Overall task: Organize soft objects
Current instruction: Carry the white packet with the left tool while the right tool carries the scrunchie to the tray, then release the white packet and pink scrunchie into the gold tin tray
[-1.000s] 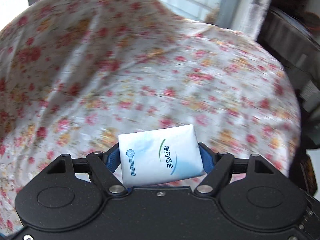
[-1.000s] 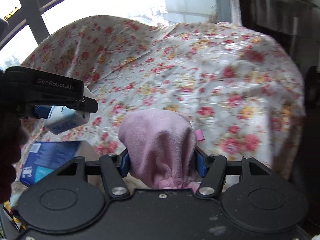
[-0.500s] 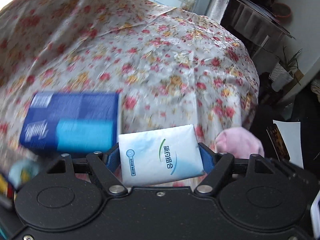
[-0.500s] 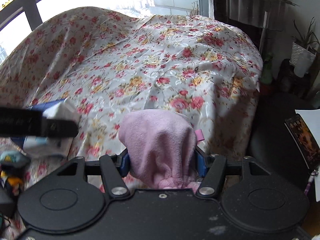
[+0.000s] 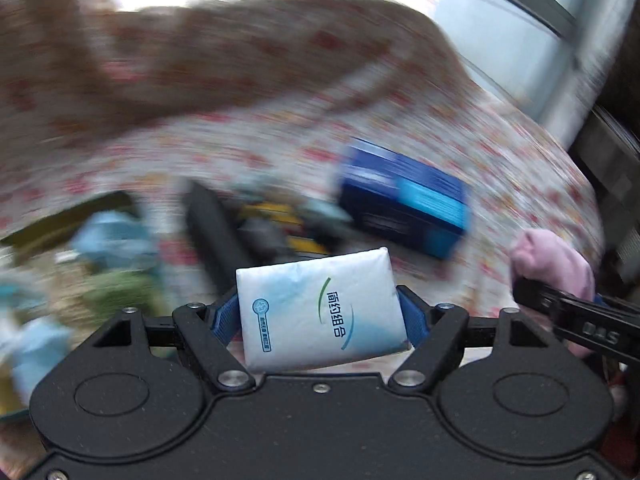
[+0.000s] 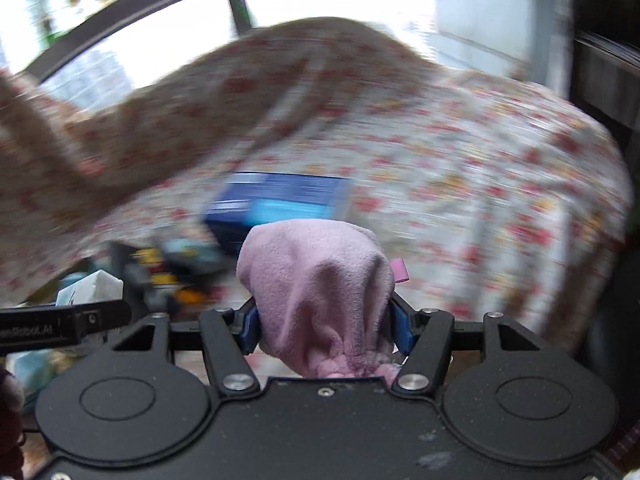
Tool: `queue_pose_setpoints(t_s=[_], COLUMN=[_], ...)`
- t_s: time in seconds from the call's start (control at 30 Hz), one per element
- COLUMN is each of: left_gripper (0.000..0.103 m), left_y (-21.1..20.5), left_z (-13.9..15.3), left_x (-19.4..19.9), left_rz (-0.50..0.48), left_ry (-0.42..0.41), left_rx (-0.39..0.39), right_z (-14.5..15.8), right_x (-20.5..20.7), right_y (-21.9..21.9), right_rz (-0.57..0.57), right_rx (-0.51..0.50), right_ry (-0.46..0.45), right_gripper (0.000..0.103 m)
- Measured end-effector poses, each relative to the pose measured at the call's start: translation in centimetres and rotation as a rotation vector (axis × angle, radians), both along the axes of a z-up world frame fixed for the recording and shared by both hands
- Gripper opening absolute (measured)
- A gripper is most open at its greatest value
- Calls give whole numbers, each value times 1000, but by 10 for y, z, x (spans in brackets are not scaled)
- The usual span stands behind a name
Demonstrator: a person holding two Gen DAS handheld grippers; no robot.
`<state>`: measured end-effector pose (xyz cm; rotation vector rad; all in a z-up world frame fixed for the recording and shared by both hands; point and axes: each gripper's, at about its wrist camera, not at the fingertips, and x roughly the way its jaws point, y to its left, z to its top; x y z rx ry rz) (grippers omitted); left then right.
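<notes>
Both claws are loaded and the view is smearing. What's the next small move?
Probably slow the swing and steady both first. The left claw grips the white tissue pack, the right claw the pink fleece cloth, and blur hides any clear set-down spot beside the blue box.

Floral cloth (image 6: 460, 168) spread over the whole supporting surface, humped up high at the far left. Lying on it: a blue box (image 6: 280, 204) near the middle, and to its left a blurred clutter of dark, yellow and pale blue items (image 5: 256, 224).
</notes>
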<state>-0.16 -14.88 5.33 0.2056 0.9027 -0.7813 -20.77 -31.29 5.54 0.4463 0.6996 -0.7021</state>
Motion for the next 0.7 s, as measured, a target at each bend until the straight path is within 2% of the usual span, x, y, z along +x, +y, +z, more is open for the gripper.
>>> queue_pose_setpoints(t_s=[0.2,0.4,0.53,0.63,0.7], left_gripper=[73,73,73,74,75], left_y=[98,171,193,198,198], left_z=[12,3,-10,-18,-22], left_x=[42,81,102,110,114], left_rz=[324,592,689,704,703], left_ry=[-99,-122,-112,-108,-105], left_rx=[17,73,118,152,173], right_z=[22,31,33,33,32], right_x=[78,158,204,231,245], right_y=[53,107,137,157,165], right_rz=[252,463,564,612,641], right_rx=[19,24,59,54,52], right_ry=[-54,-73,-77,-81,-95], right_gripper=[61,61,61,62,69])
